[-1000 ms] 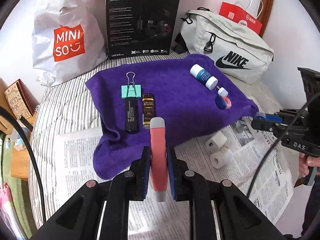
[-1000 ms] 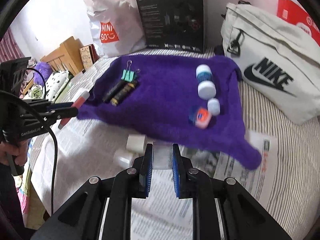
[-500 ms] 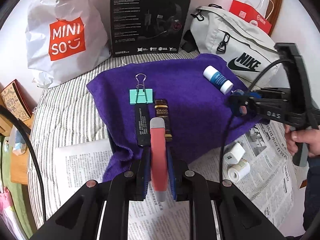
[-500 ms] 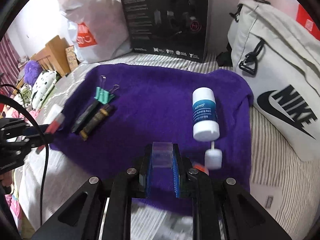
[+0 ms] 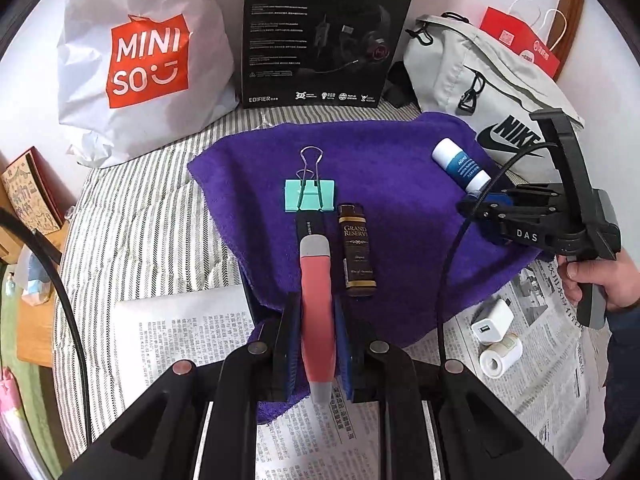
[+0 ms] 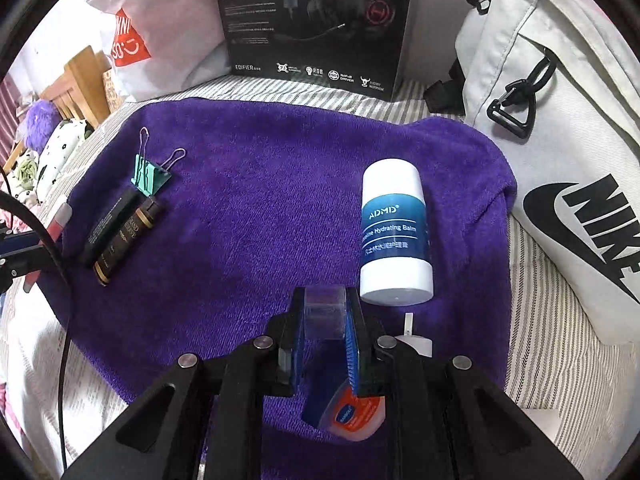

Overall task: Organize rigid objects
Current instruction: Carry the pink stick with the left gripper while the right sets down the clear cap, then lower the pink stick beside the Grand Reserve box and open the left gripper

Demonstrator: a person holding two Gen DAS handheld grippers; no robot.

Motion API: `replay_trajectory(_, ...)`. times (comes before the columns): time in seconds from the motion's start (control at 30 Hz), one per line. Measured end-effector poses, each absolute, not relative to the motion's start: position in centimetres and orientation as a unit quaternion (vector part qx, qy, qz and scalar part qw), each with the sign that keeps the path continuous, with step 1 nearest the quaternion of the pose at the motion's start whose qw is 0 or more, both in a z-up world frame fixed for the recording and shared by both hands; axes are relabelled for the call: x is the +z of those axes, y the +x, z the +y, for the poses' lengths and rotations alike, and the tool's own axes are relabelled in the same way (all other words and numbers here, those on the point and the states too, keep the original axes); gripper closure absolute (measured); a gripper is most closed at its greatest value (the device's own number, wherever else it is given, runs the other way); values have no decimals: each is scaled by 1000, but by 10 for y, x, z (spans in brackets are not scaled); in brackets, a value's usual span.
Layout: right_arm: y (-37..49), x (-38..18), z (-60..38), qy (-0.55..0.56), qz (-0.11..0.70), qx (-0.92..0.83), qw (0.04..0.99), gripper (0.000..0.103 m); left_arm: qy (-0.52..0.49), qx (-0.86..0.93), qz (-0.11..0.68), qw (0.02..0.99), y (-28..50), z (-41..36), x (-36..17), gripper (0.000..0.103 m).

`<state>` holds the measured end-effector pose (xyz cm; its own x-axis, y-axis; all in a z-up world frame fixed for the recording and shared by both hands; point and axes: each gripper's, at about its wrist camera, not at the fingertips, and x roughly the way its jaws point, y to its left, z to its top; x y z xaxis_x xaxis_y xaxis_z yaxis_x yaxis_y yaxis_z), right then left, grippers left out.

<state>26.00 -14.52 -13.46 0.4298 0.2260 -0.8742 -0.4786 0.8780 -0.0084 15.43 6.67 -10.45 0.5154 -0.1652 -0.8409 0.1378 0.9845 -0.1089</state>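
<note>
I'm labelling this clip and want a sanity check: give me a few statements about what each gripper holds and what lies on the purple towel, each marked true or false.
1. The left gripper is shut on a pink utility knife. True.
2. The right gripper is empty. False: it is shut on a small clear plastic box.
3. The teal binder clip lies on the purple towel. True.
4. The hydrating balm stick stands upright on the newspaper. False: it lies on its side on the towel.
5. The white USB charger rests on the towel. False: it lies on the newspaper.
</note>
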Motion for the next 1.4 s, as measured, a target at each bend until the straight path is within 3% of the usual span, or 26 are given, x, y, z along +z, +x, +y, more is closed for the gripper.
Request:
replay_trajectory(0.2,260,-135,-147,-128,482,221,838,84,-14,-93,490,867,158,63,-107,87)
replay_trajectory(0.27,260,-134,-147,-128,485,224,835,80,-13,-93,491,866,159,61,-108,87)
replay_trajectory(0.33,259,-132,-149,-127,491,227,831,67,-13,-95,492,865,160,60,-108,87)
replay_trajectory(0.4,254,-131,-150,-135,493,226,829,64,-12,-97,493,865,161,59,-108,87)
replay_trajectory(0.9,214,-90,-186,-115,465,212,852,57,-18,-115,503,856,181,36,-116,87)
replay_trajectory(1.4,188,-88,-208,-88,460,220,856,57,-3,-130,518,846,225,-2,-133,87)
